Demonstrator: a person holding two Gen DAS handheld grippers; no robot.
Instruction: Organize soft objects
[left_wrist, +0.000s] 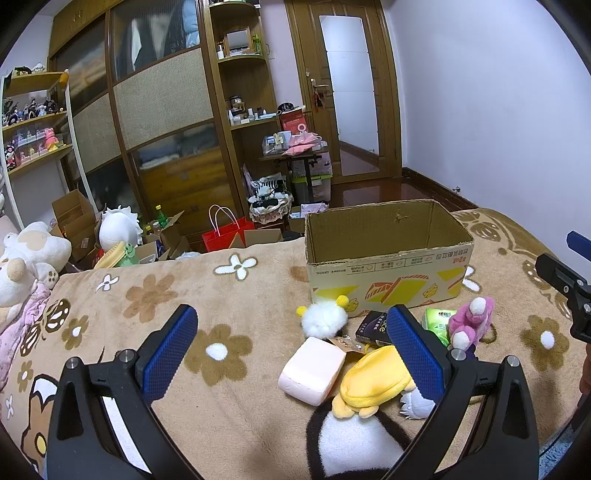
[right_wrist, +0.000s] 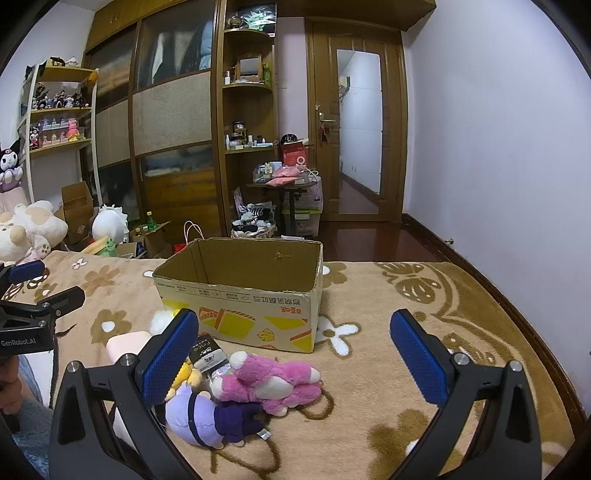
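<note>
Both grippers wide open, nothing held.
Pink plush (right_wrist: 275, 384) lies crosswise, low centre-left, nearer the right gripper (right_wrist: 293, 360); cardboard box (right_wrist: 240, 295) waits just beyond.

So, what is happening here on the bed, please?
A person holds two grippers over a flowered blanket, tidying soft toys. Both the left gripper and the right gripper are open and hold nothing. The cardboard box stands open, and no toy shows inside it. In front of it lie a pink plush, a purple doll, a yellow plush, a white pompom toy, a pink foam block and a green tissue pack.
</note>
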